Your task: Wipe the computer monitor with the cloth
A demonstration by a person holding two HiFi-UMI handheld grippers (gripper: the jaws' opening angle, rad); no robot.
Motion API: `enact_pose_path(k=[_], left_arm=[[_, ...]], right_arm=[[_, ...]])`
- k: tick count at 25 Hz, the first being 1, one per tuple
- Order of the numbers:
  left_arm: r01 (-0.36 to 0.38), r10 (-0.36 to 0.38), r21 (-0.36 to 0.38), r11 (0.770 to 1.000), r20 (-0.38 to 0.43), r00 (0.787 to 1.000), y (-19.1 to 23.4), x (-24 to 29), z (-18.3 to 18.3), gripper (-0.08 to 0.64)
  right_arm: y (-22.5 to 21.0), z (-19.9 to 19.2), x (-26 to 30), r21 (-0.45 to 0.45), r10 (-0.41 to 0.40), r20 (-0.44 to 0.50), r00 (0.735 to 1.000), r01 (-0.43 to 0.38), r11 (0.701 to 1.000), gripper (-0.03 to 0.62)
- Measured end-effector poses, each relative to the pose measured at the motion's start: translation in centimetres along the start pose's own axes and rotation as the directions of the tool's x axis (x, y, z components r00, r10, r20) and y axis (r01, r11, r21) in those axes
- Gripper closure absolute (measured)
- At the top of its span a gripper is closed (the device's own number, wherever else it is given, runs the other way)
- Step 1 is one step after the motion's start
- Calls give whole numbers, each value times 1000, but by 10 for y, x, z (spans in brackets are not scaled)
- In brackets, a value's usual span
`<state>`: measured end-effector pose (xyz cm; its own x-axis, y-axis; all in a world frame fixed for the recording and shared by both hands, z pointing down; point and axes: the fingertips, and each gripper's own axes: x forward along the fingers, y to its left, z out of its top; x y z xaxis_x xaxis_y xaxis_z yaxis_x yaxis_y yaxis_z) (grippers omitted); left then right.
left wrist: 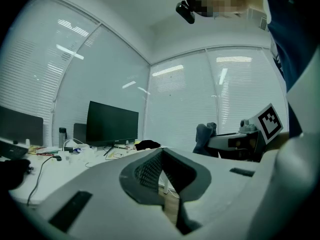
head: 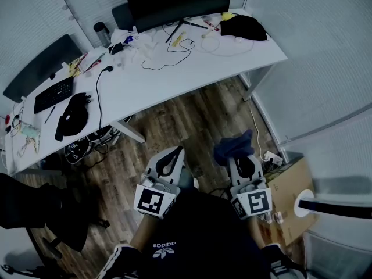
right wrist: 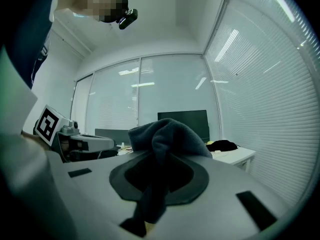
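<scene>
The cloth (head: 233, 146) is already in hand. In the right gripper view the right gripper (right wrist: 159, 176) has its fingers (right wrist: 200, 181) closed on it, with a dark strip pinched down the middle and the rest bunched in a lump above the tips. The left gripper (left wrist: 163, 159) carries nothing, and its fingers (left wrist: 142, 171) meet along a narrow seam.

In the head view both grippers sit low in the frame, the left gripper (head: 172, 156) lower centre and the right gripper (head: 246, 168) just to its right, above wooden floor (head: 192, 121). The monitor (head: 174, 2) stands at the top centre of that view, at the back of the white bench (head: 192, 68), well apart from both grippers. Its screen is dark, and no view shows dust or smears on it.

I judge the step to be the approach: the cloth is gripped and wiping has not begun.

The next move calls for carrying the cloth up and forward across the bench to the screen, then pressing the bunched part, not the fingers, against it. Loose cables (head: 174, 48) lie in front of the stand, so the approach is better made high than low. The left gripper could steady the monitor's edge (a thin stand may rock under a sideways wipe).
</scene>
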<state>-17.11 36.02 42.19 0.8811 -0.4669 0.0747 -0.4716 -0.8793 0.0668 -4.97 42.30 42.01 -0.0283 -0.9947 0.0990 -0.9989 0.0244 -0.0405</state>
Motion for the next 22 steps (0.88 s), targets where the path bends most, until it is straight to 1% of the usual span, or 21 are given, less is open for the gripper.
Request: enact_pose_path(k=[2, 4, 9, 12, 16, 19, 22], left_arm=[[13, -13, -2, 1000, -14, 1000, 5, 11, -2, 555], [21, -21, -8, 1000, -5, 1000, 15, 24, 0, 555], [43, -42, -18, 999, 7, 999, 56, 68, 5, 555], [65, -65, 1, 998, 35, 997, 83, 101, 21, 555], [91, -92, 39, 995, 44, 995, 115, 132, 35, 555], [85, -86, 32, 996, 41, 995, 138, 144, 38, 555], [77, -78, 17, 997, 19, 997, 159, 155, 33, 555]], right_arm=[[-6, -2, 8, 2, -9, -8, 1000, 9, 1000, 545], [-11, -4, 20, 3, -17, -19, 1000, 17, 1000, 545], [-30, 1, 69, 4, -39, -34, 999, 39, 999, 545], [-45, 18, 107, -19, -40, -16, 999, 40, 999, 545], [-57, 32, 154, -16, -59, 1, 998, 59, 998, 545], [-58, 36, 180, -14, -56, 5, 998, 56, 998, 545], [-61, 35, 200, -10, -63, -3, 998, 63, 998, 545]])
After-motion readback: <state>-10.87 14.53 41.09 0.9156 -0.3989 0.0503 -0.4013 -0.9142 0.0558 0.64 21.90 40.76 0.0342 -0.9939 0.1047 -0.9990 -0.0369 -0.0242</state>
